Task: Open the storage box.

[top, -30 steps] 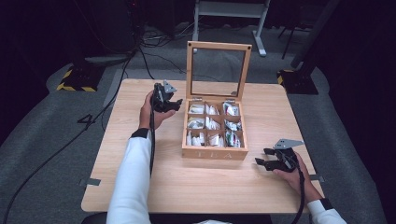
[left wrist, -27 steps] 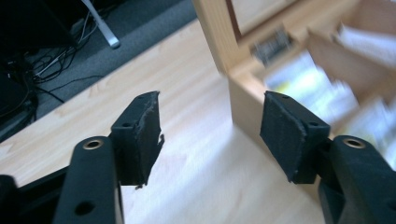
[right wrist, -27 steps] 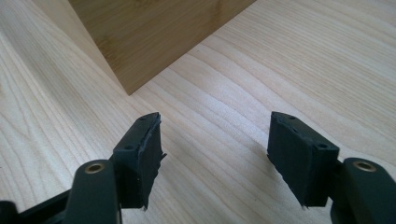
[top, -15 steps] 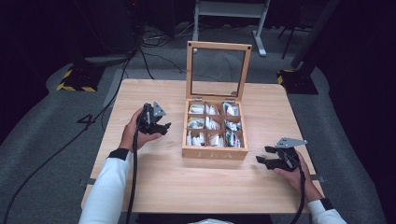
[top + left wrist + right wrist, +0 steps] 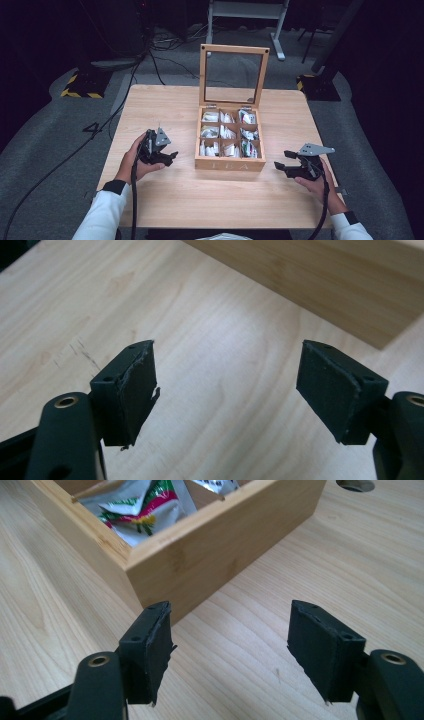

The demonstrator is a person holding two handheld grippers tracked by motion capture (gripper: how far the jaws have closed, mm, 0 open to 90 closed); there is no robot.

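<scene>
Box (image 5: 230,162) near desk middle: lid raised, packets (image 5: 227,132) sorted | left gripper (image 5: 167,156) released, jaws just widened, nothing between | right gripper (image 5: 282,166) released, empty | closing left.

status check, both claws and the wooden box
Left claw just opening, nothing between the jaws. Right claw open, empty. Wooden tea box lid up, packets inside. Nothing in the way.

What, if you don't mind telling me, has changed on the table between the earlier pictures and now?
The left gripper came back from beside the wooden box's left rear corner toward the person, down the left side of the table. Its jaws have just been opening, and nothing is between them. The right gripper kept its place right of the box, open and empty. The box stayed put, lid upright, packets still inside.
</scene>
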